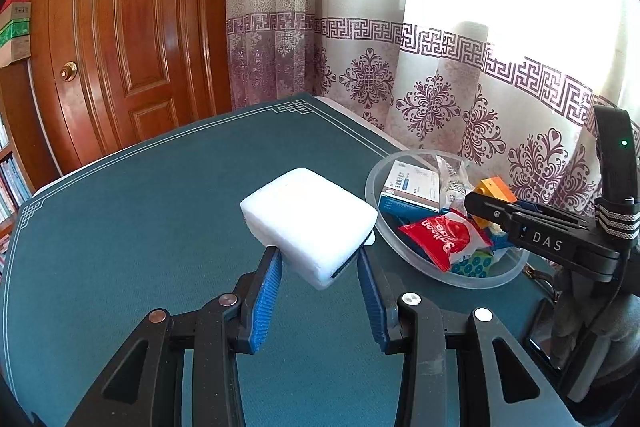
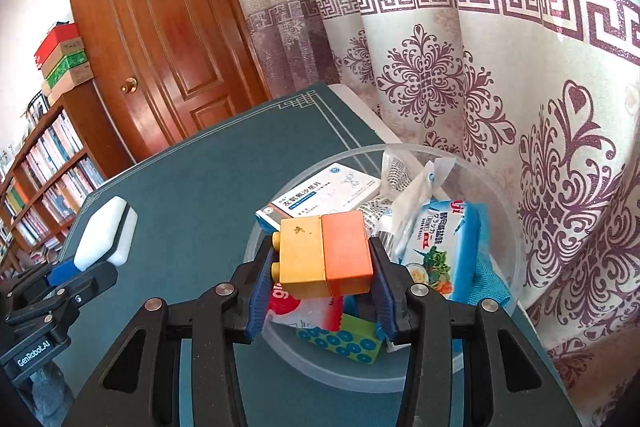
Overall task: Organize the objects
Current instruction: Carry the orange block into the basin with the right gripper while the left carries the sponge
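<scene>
Only right wrist shows blue snack packet [image 2: 444, 247] (in bowl [image 2: 516, 227]).

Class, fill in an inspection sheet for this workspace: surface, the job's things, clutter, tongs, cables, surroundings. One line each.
Surface: table under a dark green mat with a white border.
Job's things: white sponge; yellow and orange toy block; clear bowl holding a medicine box and snack packets.
Clutter: nothing seen.
Tongs: left tongs shut on the sponge, above the mat; right tongs shut on the block, above the bowl.
Cables: one thin black cable by the right tongs.
Surroundings: wooden door, patterned curtain, bookshelf.
</scene>
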Demonstrator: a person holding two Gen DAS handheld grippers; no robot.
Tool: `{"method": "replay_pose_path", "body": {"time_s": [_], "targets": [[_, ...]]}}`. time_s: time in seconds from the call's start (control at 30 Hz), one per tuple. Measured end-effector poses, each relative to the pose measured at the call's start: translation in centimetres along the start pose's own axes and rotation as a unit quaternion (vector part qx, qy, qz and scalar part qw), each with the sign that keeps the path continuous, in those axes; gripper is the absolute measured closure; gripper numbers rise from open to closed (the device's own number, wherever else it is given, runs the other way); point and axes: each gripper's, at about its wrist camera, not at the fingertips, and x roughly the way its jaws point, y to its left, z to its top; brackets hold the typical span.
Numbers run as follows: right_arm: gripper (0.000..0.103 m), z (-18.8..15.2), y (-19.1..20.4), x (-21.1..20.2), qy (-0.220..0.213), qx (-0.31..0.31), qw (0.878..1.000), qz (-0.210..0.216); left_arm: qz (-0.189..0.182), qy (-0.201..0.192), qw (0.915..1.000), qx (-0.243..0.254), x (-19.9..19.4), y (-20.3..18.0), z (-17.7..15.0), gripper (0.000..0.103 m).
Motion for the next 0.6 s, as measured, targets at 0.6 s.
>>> {"method": "replay_pose_path", "body": {"time_s": [0.6], "targets": [[0.055, -1.6, -1.5, -4.3, -0.055, 0.015, 0.998, -0.027, -0.03, 0.004, 0.9986, 0.043, 1.4, -4.0, 1.5, 0.061]]}}
